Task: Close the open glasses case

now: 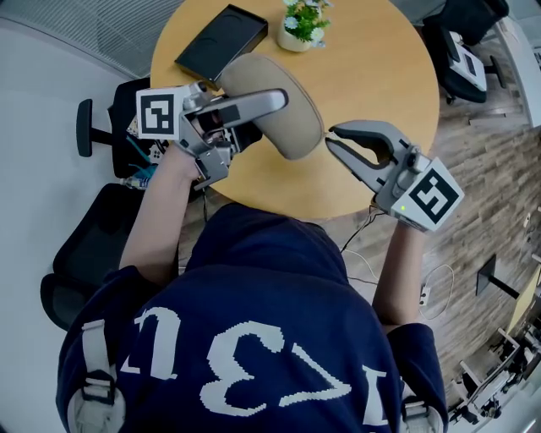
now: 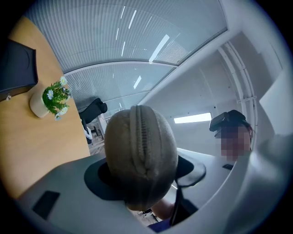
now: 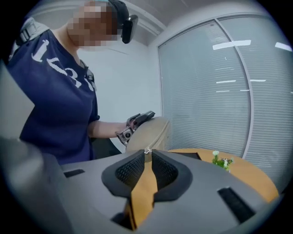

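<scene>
A beige fabric glasses case (image 1: pixel 283 114) with a zip is held above the near edge of the round wooden table (image 1: pixel 372 68). My left gripper (image 1: pixel 275 106) is shut on it, one finger lying across its top. In the left gripper view the case (image 2: pixel 139 151) fills the space between the pads, and its zip line looks closed over the end facing me. My right gripper (image 1: pixel 331 138) is at the case's right end, jaws a narrow slit apart. In the right gripper view the small zip pull (image 3: pixel 146 151) sits right at the tips of that gripper (image 3: pixel 147 157), with only table showing through the gap.
A flat black box (image 1: pixel 221 41) and a small potted plant (image 1: pixel 304 24) stand at the table's far side. Black office chairs sit at the left (image 1: pixel 101 127) and the upper right (image 1: pixel 461 59). Cables trail on the floor at the right.
</scene>
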`<state>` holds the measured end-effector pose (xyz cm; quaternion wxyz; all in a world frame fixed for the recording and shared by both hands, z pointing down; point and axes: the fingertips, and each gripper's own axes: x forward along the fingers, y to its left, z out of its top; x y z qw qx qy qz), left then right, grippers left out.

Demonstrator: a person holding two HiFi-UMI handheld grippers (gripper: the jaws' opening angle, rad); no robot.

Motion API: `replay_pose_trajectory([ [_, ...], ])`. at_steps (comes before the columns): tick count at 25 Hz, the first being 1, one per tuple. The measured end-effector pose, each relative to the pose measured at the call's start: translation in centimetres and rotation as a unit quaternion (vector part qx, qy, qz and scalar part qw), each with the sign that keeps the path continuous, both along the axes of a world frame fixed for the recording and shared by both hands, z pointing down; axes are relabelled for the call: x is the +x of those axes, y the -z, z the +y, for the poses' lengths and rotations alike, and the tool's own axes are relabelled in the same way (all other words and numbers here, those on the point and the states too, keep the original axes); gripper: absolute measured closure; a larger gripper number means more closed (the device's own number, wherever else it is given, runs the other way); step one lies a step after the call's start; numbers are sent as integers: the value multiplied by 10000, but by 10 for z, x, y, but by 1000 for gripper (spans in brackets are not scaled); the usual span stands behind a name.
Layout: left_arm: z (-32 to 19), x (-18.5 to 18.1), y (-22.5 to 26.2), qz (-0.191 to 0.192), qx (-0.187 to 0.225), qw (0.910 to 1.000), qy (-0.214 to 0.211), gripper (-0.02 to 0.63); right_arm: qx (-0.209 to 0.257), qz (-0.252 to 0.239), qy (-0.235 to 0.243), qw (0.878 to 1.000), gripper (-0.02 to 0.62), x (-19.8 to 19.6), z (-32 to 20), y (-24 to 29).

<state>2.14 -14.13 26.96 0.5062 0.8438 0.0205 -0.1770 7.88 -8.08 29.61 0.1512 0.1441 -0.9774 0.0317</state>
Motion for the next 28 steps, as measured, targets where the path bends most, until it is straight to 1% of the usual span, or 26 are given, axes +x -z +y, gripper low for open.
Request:
replay_pose_trajectory([
  [3,0,6,9,52,12,9999,-88,314,-224,-383,176,9989,491,1,5,9],
  [4,0,7,12,80,15,9999,-115,314,-270,-485,181,9983,494,2,5,11],
  [5,1,8,15,100,24,9999,-137,314,-297,-573,162,9978,540,4,5,13],
  [6,1,8,16,110,42,9998,-151,314,-313,-641,138,9974,560,5,4,15],
  [10,3,-4,13,124,89,9997,-172,314,-226,-686,69,9974,563,-6,5,12],
  [13,4,-7,11,143,15,9997,-180,314,91,-620,-179,9979,569,-7,3,15],
  [14,6,-6,10,76,53,9997,-242,314,207,-583,-324,9976,571,-5,0,17],
  [16,19,3,2,-267,253,9978,-544,314,362,-500,-590,9963,574,3,-7,20],
  [17,26,8,-4,-427,301,9962,-700,314,385,-397,-603,9966,574,5,-9,21],
  [18,30,12,-9,-457,239,9956,-783,314,354,-276,-526,9976,574,5,-9,19],
  [19,31,12,-11,-357,101,9962,-785,314,269,-208,-396,9986,574,3,-8,18],
  [20,29,9,-12,-222,-28,9971,-727,314,153,-230,-238,9993,572,1,-5,17],
  [22,24,3,-11,-138,-74,9981,-595,314,-84,-455,74,9989,572,-3,3,16],
  [23,22,1,-9,-157,-31,9982,-575,314,-208,-566,214,9980,566,-4,8,14],
  [24,20,0,-7,-171,11,9982,-576,314,-348,-631,354,9968,523,-5,12,10],
  [25,18,-1,-3,-177,45,9982,-578,314,-487,-637,492,9956,430,-8,17,5],
  [26,17,-2,0,-185,77,9981,-576,314,-587,-575,596,9948,408,-11,20,-2],
  [28,16,-4,5,-220,161,9978,-606,314,-657,-365,664,9950,407,-19,23,-16],
])
